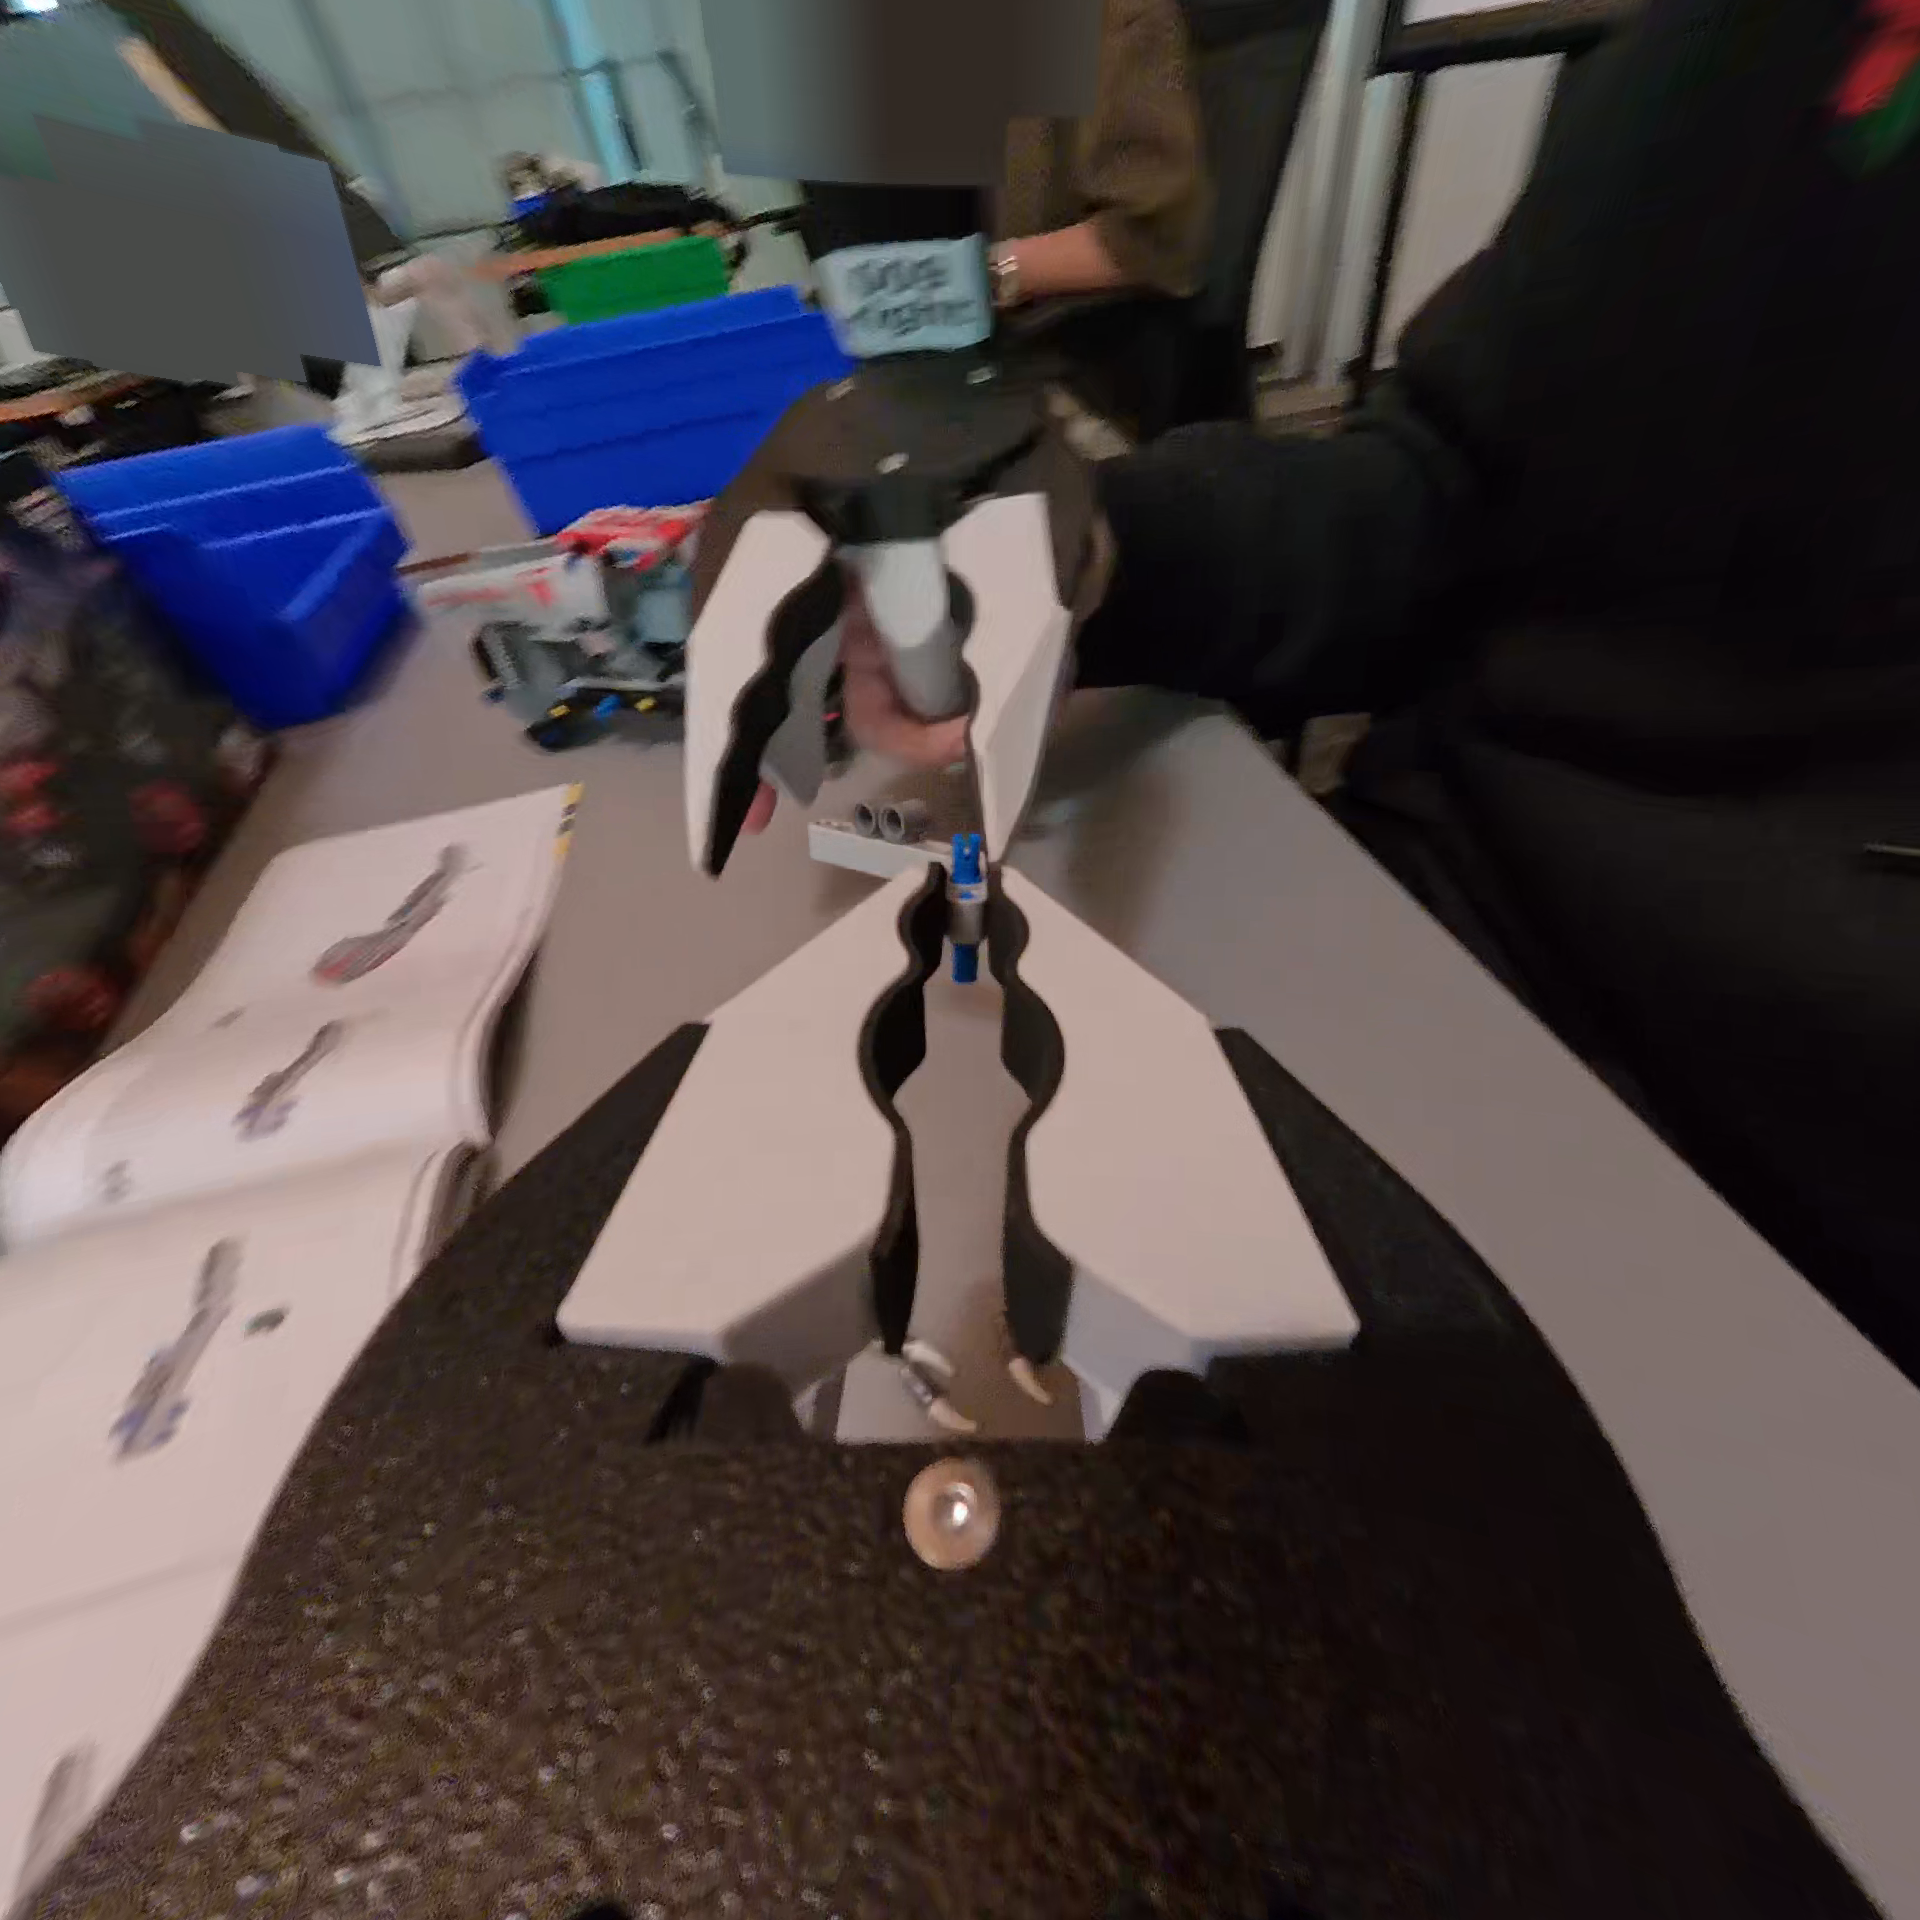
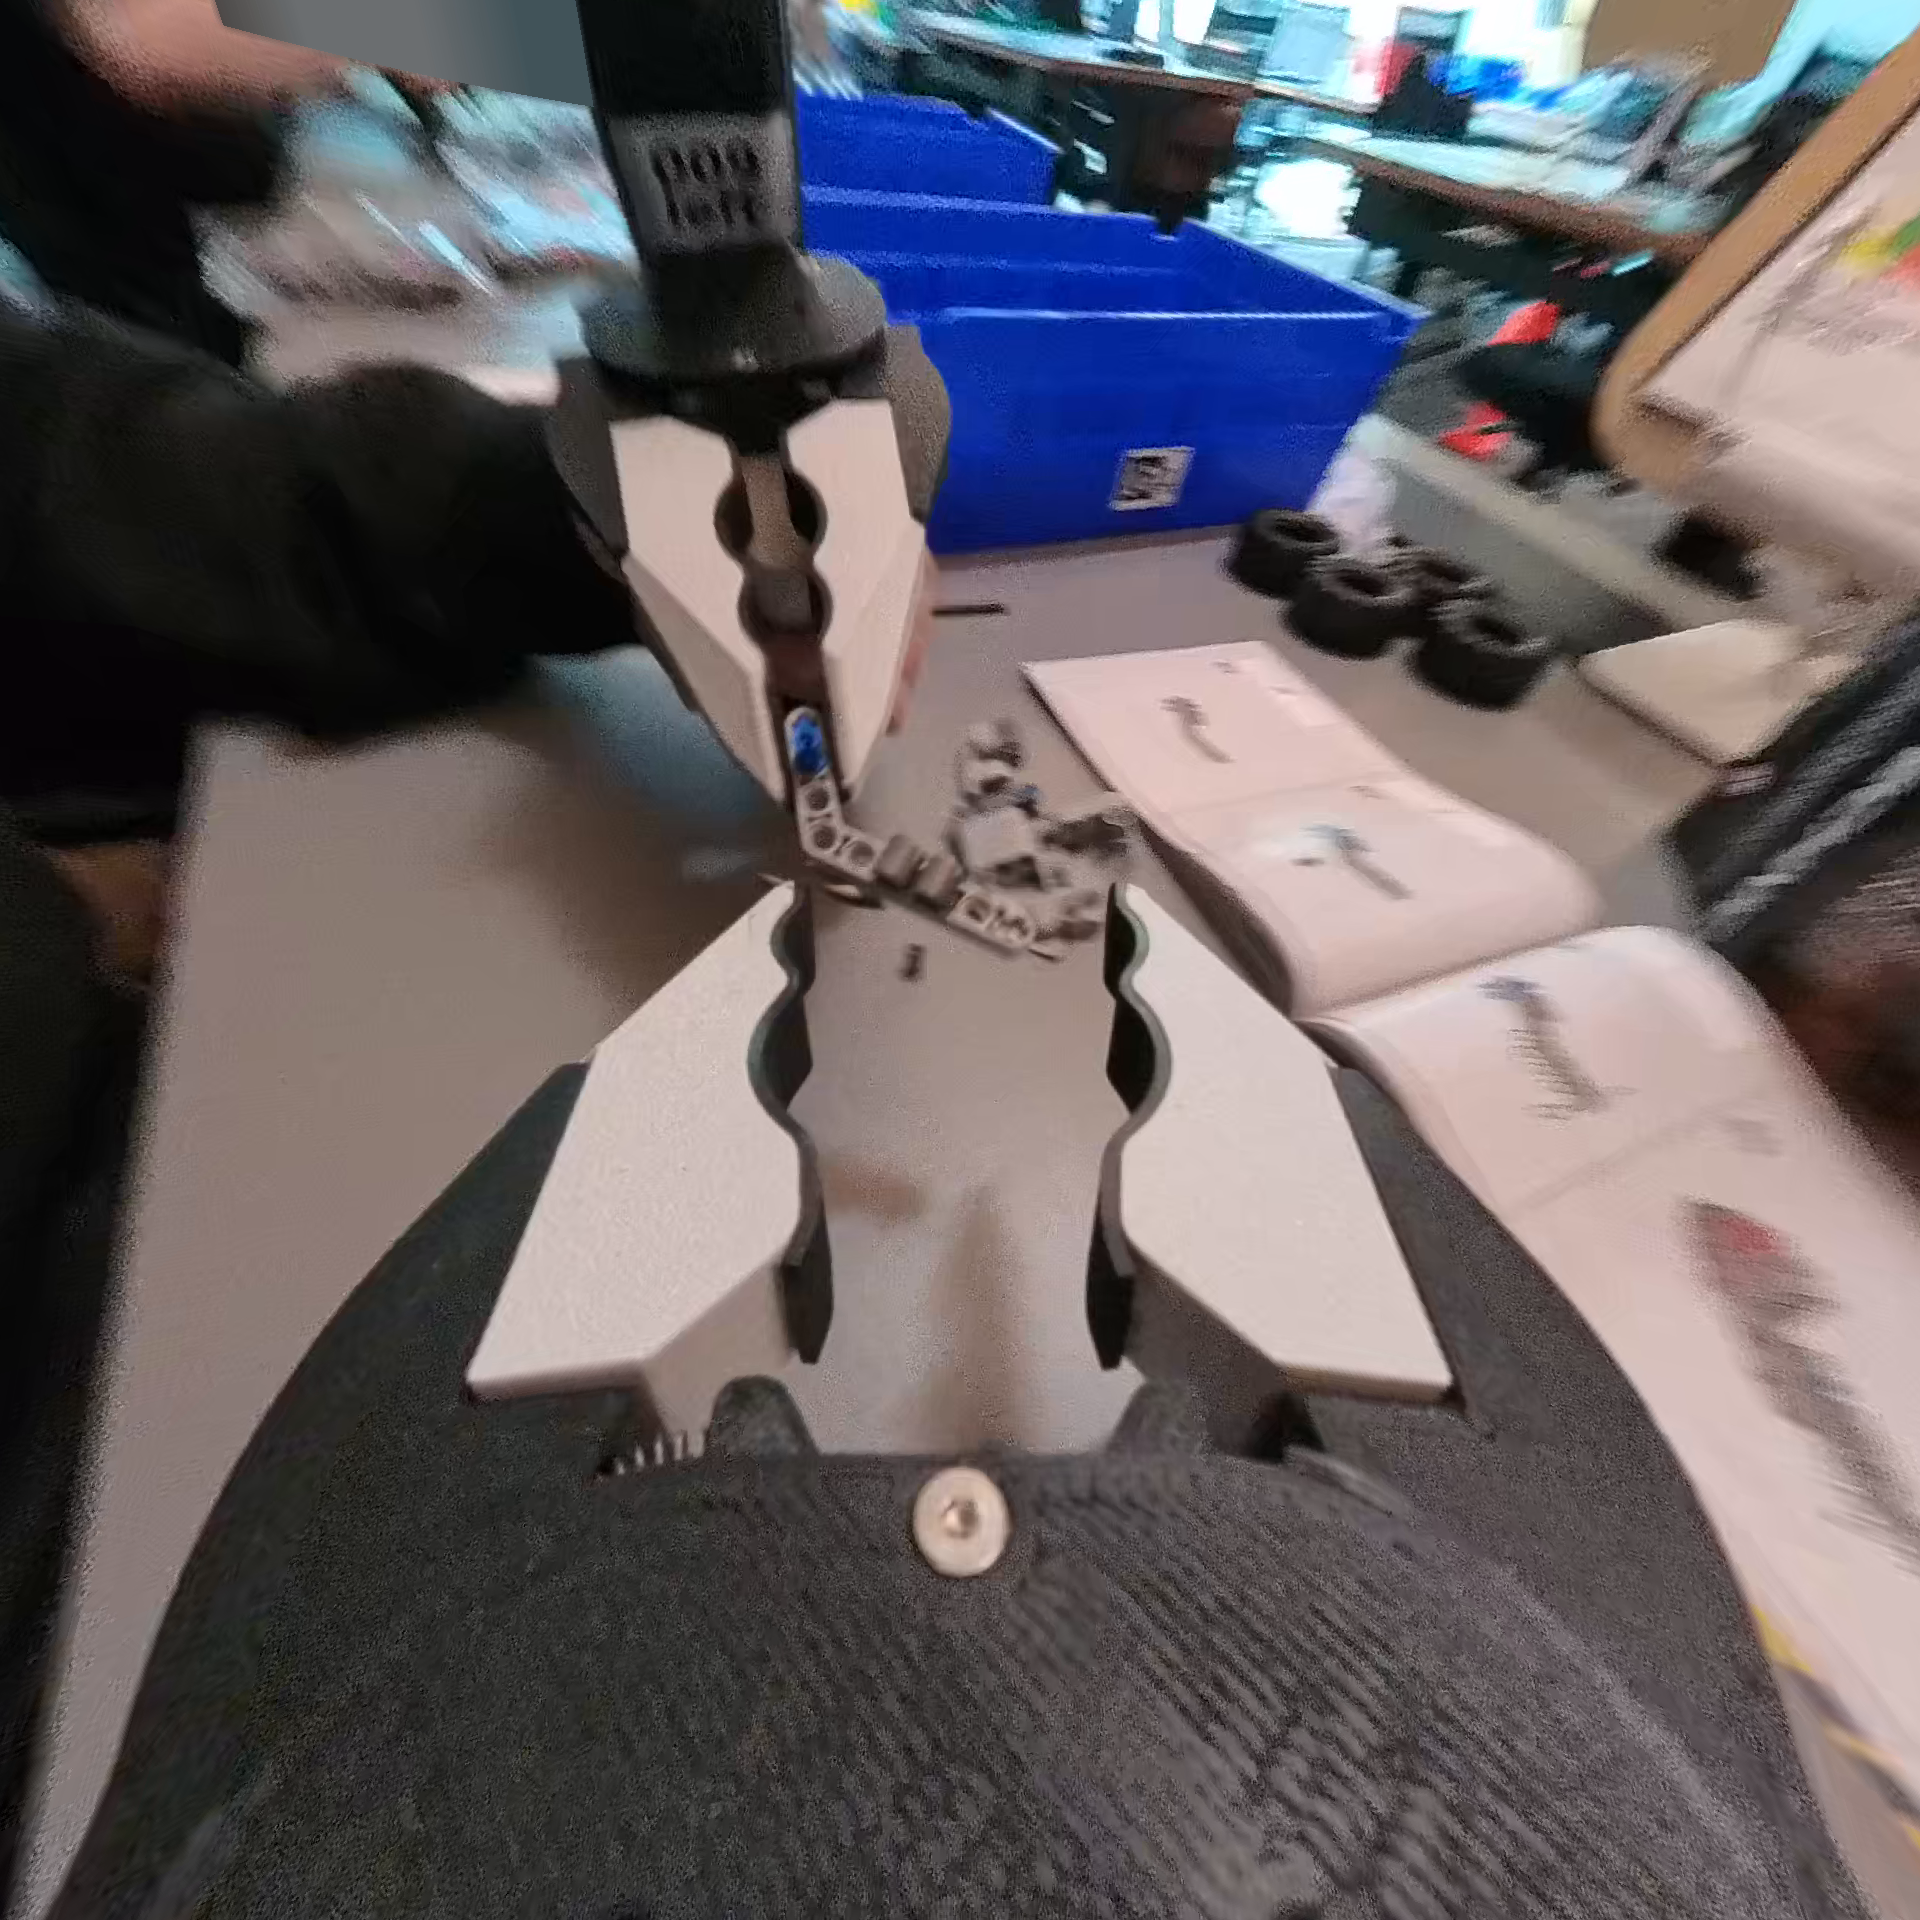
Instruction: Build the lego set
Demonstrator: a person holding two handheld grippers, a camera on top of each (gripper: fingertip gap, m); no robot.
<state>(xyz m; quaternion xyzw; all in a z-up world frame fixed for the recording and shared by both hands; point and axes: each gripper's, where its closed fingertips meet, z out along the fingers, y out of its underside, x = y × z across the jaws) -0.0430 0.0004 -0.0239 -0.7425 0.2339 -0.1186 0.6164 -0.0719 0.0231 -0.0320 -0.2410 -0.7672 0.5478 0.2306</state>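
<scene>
The left gripper (image 1: pixel 961 904), white fingers with wavy black pads, is clamped on a small grey lego beam with a blue pin (image 1: pixel 964 902) through it, held at its tips, at twelve o'clock in the left wrist view. The right gripper (image 2: pixel 951 914) stands spread and empty, facing it from twelve o'clock.

The build looks to be early in this sub-step: loose grey and white lego pieces (image 2: pixel 997 862) lie on the grey table (image 2: pixel 416 935), just past the right gripper's tips, unjoined. At nine o'clock in the left view lies the open white instruction booklet (image 1: pixel 270 1039); a partly built grey model (image 1: pixel 582 634) sits at eleven o'clock, near blue plastic bins (image 1: pixel 665 405). Black rubber tyres (image 2: pixel 1382 613) wait at one o'clock in the right view.

Motion blur hides the beam's hole count and the model's details.
</scene>
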